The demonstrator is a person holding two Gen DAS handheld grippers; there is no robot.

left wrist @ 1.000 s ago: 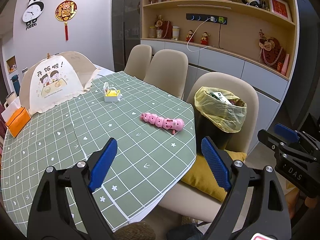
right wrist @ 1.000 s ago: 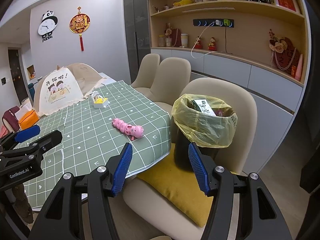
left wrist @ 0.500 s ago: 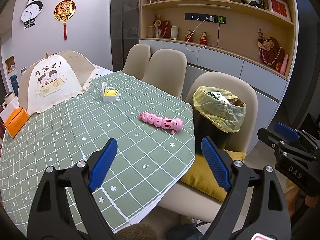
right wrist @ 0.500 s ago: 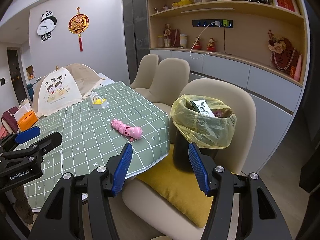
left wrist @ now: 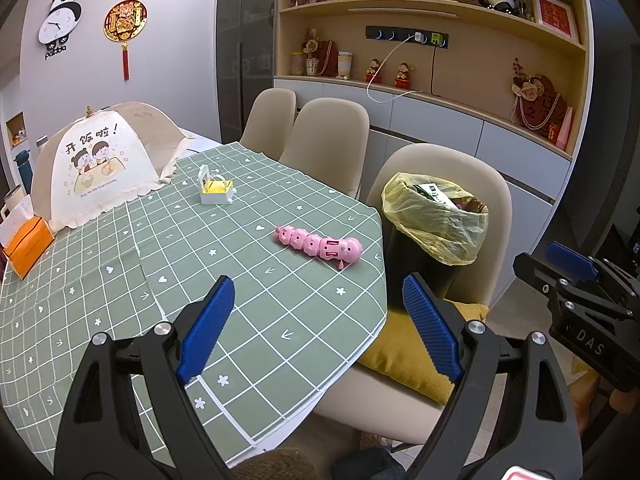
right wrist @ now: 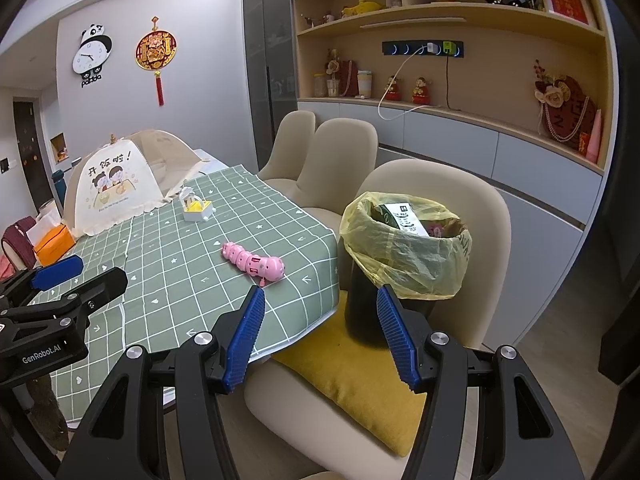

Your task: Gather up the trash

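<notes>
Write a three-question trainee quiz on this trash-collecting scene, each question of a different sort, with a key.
1. True or false: the left hand-held gripper grips the pink caterpillar toy.
2. Multiple choice: the black bin with the yellow bag stands on (A) the floor, (B) the green tablecloth, (C) a mustard cushion on a beige chair.
3. Fill in: the small white and yellow item lies between the toy and the ____ food cover.

Key: 1 false, both it and the right hand-held gripper are open and empty; 2 C; 3 mesh.
</notes>
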